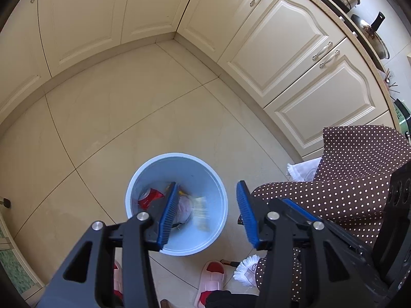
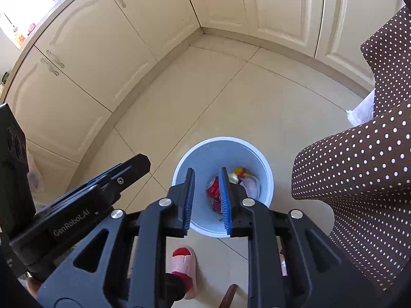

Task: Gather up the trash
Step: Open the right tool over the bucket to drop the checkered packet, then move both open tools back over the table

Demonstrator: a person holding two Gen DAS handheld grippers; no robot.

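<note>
1. Bin, pale blue, stands on tiled floor w/ red can and crumpled paper inside
2. Left tongs spread wide over bin, empty
3. Right tongs part-spread above bin, nothing pinched
4. Dotted brown cloth just beside bin

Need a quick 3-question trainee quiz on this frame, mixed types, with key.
1. True or false: the left claw is shut on a piece of trash.
2. The red can lies: A) on the floor tiles, B) inside the blue bin, C) on the dotted tablecloth.
3. Fill in: both claws hang above the ____.

Key: 1 false, its jaws stand wide open with nothing between them. 2 B. 3 bin; the right claw is open and empty too.
</note>
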